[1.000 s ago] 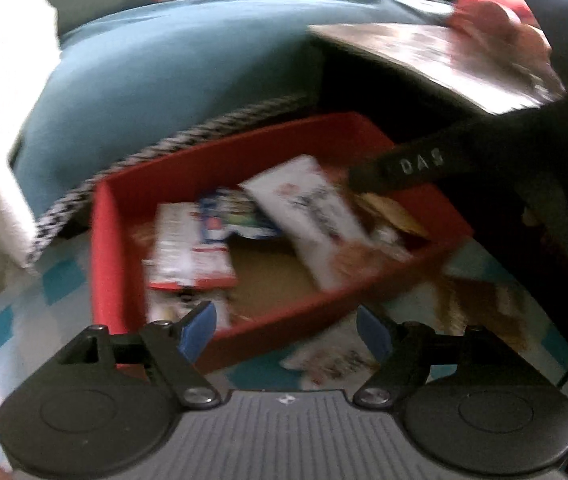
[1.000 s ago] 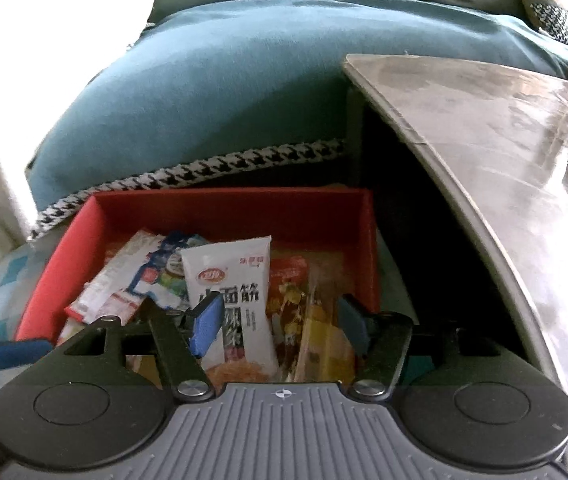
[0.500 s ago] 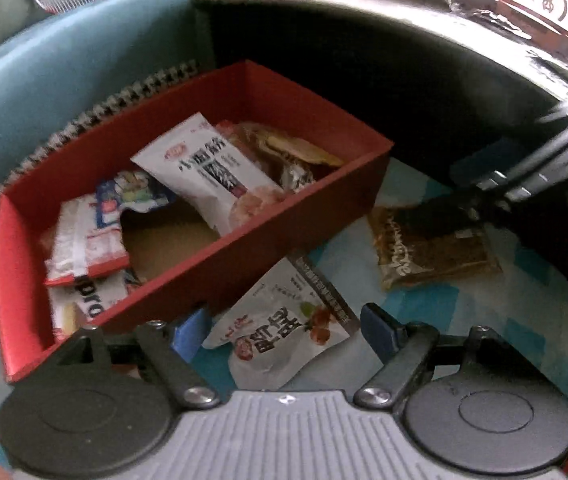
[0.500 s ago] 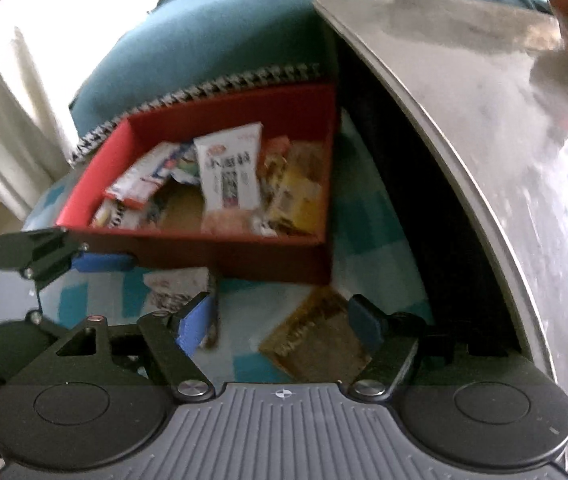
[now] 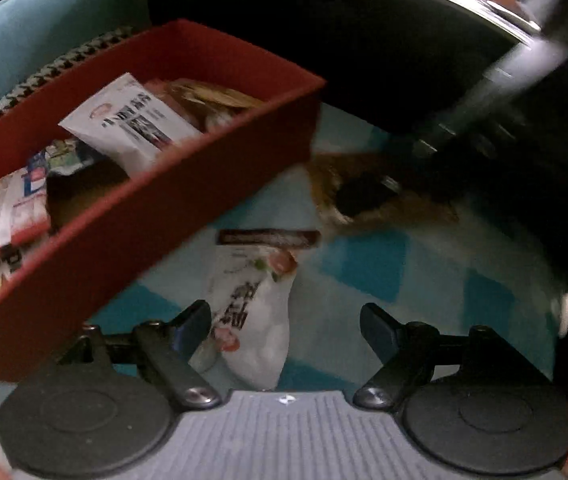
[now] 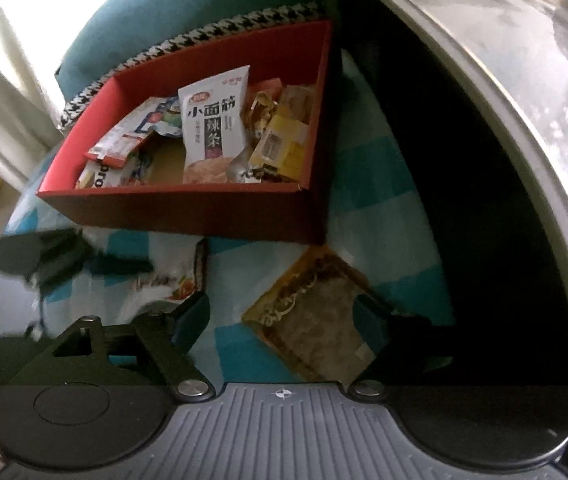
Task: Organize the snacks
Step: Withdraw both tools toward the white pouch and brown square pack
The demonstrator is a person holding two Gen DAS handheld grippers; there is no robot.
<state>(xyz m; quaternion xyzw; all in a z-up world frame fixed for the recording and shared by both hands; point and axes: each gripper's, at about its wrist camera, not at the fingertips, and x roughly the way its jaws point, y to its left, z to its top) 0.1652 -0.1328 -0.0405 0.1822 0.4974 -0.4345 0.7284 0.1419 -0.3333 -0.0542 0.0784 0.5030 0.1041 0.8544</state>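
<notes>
Right gripper [image 6: 279, 316] open, brown snack packet [image 6: 316, 312] between fingers — flat on cloth

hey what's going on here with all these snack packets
A person with a gripper in each hand is sorting snacks into a red box on a blue checked cloth. Several packets already lie inside. Two remain outside: a white packet between the open fingers of the left gripper, and a brown packet between the open fingers of the right gripper. Neither is gripped yet.
</notes>
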